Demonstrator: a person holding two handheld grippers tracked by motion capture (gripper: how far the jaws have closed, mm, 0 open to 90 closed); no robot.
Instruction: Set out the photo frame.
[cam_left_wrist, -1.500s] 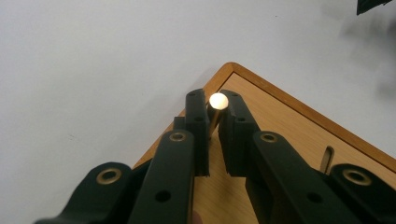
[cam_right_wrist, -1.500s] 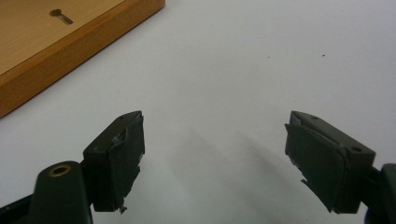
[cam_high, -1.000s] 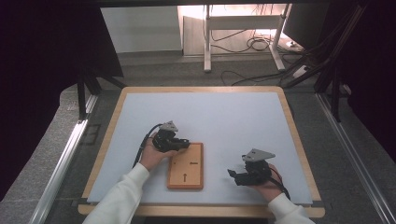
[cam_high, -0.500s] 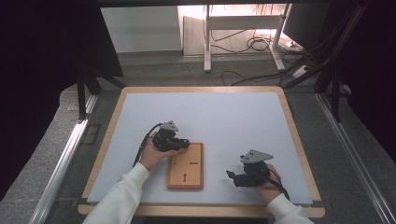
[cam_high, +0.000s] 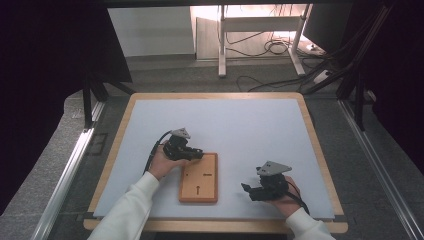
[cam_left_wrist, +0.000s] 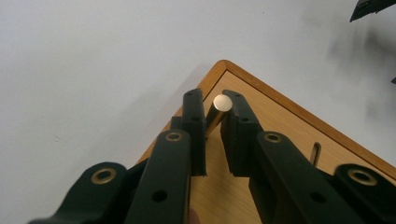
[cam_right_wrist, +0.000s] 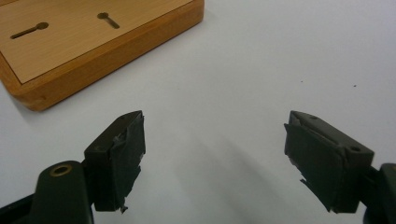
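- Pale grey mat (cam_high: 225, 130) over a wood-rimmed table (cam_high: 320, 150), dark floor and cables beyond.
- Nearest, at the right: right gripper (cam_high: 250, 191) low over bare mat, jaws spread wide, nothing between them (cam_right_wrist: 212, 158).
- Just left of it: wooden board (cam_high: 199, 177) flat on the mat, keyhole slots (cam_right_wrist: 108, 20) cut in its top.
- At the board's far left corner: left gripper (cam_high: 199, 153), jaws nearly closed on a small brass pin (cam_left_wrist: 219, 109) standing tilted over the board (cam_left_wrist: 280, 116).
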